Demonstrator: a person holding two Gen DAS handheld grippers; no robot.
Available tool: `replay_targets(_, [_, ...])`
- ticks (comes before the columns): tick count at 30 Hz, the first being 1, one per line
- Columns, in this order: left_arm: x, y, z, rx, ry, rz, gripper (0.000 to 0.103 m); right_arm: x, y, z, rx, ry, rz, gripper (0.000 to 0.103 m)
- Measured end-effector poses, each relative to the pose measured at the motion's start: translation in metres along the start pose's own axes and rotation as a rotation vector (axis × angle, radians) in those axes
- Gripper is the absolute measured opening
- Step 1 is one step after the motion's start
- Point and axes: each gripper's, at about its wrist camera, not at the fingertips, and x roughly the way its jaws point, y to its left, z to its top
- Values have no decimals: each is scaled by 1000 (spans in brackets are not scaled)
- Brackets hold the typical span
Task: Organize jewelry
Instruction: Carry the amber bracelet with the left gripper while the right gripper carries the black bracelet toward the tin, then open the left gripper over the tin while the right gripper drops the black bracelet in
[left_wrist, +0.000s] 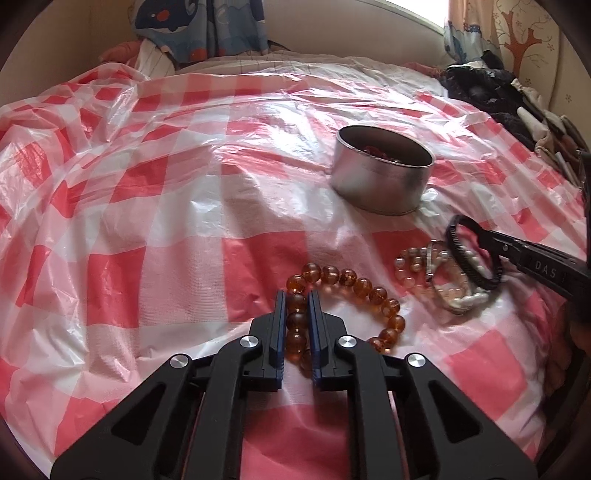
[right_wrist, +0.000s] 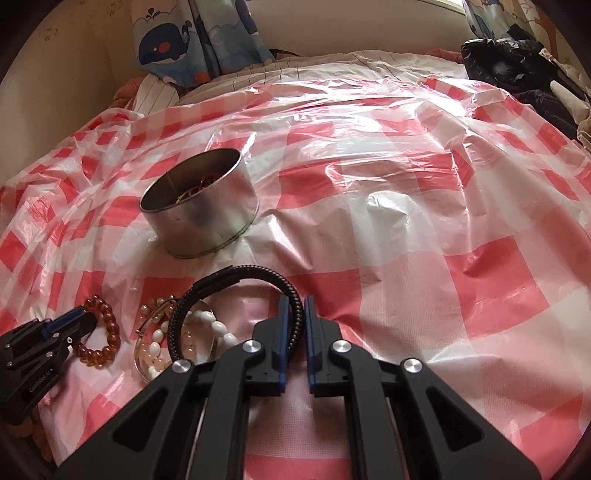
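My left claw (left_wrist: 297, 295) clenched on amber bead bracelet (left_wrist: 354, 284), beads pinched between blue pads, rest of loop lying on bed's red-and-white checked plastic sheet (left_wrist: 147, 229). My right claw (right_wrist: 294, 301) clenched on black braided bracelet (right_wrist: 236, 280), band raised over heap of pearl bracelets (right_wrist: 184, 339), near bed's front edge. Round metal tin (right_wrist: 201, 218) just beyond heap, toward bed's middle, some jewelry inside. Dark clothes (left_wrist: 491, 92) piled along bed's right edge.

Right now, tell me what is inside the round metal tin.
Inside the metal tin, red and gold pieces of jewelry show just over the rim. The wall hides the bottom, so how much lies there cannot be seen.
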Motion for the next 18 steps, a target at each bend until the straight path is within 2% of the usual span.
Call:
replay_targets(6, [-40, -15, 26, -35, -106, -166, 10, -25, 1, 10, 45, -93, 87, 9])
replay_targets(15, [-59, -48, 84, -32, -210, -263, 10, -40, -2, 24, 61, -155, 110, 9])
replay_targets(18, [-59, -55, 101, -40, -260, -317, 10, -40, -3, 31, 72, -165, 114, 9])
